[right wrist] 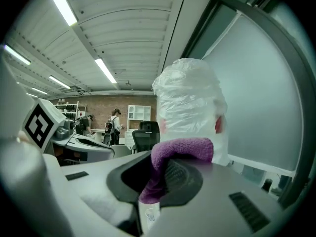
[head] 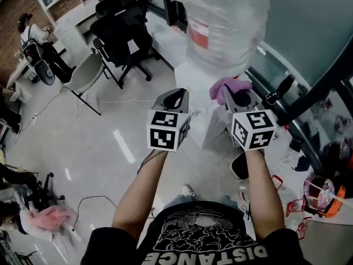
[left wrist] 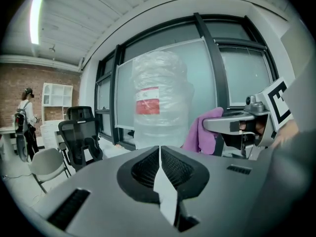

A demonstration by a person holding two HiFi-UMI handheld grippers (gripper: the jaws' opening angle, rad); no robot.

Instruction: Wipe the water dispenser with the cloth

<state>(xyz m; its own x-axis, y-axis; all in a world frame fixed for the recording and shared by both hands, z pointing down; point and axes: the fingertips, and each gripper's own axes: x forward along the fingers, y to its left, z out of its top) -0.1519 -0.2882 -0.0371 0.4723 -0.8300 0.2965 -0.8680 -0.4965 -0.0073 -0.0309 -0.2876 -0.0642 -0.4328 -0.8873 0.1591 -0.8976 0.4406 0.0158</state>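
Note:
The water dispenser (head: 199, 90) is a white cabinet with a big clear bottle (head: 223, 24) on top, straight ahead of me. A purple cloth (head: 228, 85) is pinched in my right gripper (head: 234, 93), which is held just short of the dispenser's top, below the bottle. In the right gripper view the cloth (right wrist: 180, 149) drapes over the jaws, with the bottle (right wrist: 190, 105) close behind. My left gripper (head: 175, 96) hovers beside it on the left, shut with nothing in it. The left gripper view shows the bottle (left wrist: 160, 100), the cloth (left wrist: 202, 132) and the right gripper (left wrist: 238, 126).
Black office chairs (head: 124, 32) and a grey chair (head: 86, 73) stand to the left of the dispenser. Cables (head: 88, 200) trail over the glossy floor. A dark-framed window wall (head: 309, 48) runs along the right, with red and clear clutter (head: 322, 195) below it. People stand at far left.

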